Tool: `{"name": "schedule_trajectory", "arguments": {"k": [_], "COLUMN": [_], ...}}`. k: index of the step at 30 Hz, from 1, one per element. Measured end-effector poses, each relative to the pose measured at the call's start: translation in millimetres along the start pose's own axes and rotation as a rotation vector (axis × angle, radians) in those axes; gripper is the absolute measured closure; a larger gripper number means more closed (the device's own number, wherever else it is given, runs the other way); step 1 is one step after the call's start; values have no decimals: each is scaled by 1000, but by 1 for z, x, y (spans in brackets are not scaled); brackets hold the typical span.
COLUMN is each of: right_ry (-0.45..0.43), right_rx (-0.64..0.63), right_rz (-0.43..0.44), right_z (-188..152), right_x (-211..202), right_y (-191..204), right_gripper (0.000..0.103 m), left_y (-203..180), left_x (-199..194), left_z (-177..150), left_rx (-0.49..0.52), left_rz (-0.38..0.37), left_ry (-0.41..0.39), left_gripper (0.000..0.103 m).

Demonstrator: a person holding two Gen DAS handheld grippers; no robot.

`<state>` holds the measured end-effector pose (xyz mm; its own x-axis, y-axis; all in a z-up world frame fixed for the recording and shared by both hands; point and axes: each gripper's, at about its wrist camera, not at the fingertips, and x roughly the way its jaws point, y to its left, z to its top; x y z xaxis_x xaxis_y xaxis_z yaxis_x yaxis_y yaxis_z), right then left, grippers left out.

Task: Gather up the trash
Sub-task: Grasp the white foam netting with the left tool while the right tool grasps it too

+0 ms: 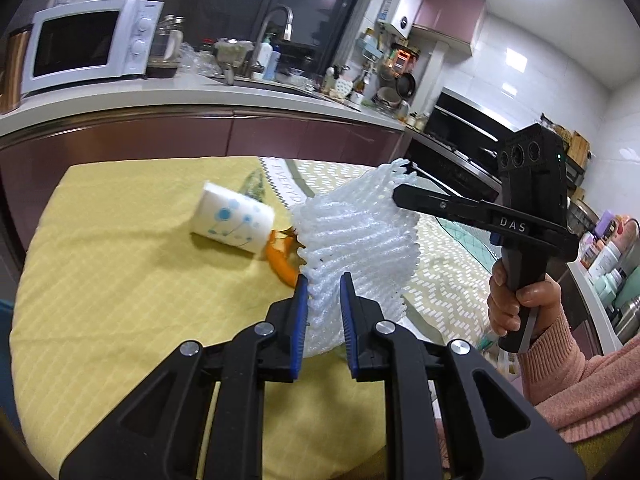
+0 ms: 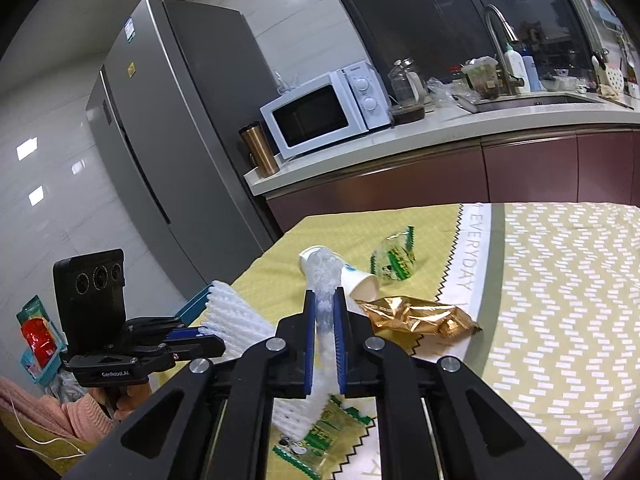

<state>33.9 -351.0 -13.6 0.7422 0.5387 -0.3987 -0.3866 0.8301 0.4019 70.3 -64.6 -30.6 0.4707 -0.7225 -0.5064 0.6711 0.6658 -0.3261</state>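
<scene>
Both my claws, left [image 1: 324,280] and right [image 2: 324,294], pinch the foam net [image 1: 360,240], stretched above the desk [image 1: 120,280]; cup [image 1: 232,220] and peel [image 1: 280,260] lie just beyond, gold wrapper [image 2: 420,316] right

Between my two grippers hangs the foam net [image 1: 356,240], above the table [image 1: 120,280]. Beyond it lies a tipped paper cup [image 1: 232,220], a peel [image 1: 280,258] beside it, seemingly touching; the microwave [image 1: 88,44] stands on the counter behind.
</scene>
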Motion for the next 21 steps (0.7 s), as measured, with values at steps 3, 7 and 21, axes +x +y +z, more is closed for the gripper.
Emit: {"name": "schedule_trajectory", "arguments": {"k": [3, 7, 21], "right_ry": [-1, -11, 28], "right_rx": [-5, -18, -56], "right_rz": [12, 35, 141], "right_z": [2, 7, 14], "right_x": [3, 7, 41], "right_y": [6, 16, 57], "right_gripper": [95, 96, 96], "left_y": [10, 25, 63], "left_x": [-15, -38, -108], "left_z": [-5, -11, -27], "left_rx": [-22, -49, -128], "left_rz": [21, 55, 189], "left_ry": [-17, -45, -133], "left_gripper": [86, 89, 89]}}
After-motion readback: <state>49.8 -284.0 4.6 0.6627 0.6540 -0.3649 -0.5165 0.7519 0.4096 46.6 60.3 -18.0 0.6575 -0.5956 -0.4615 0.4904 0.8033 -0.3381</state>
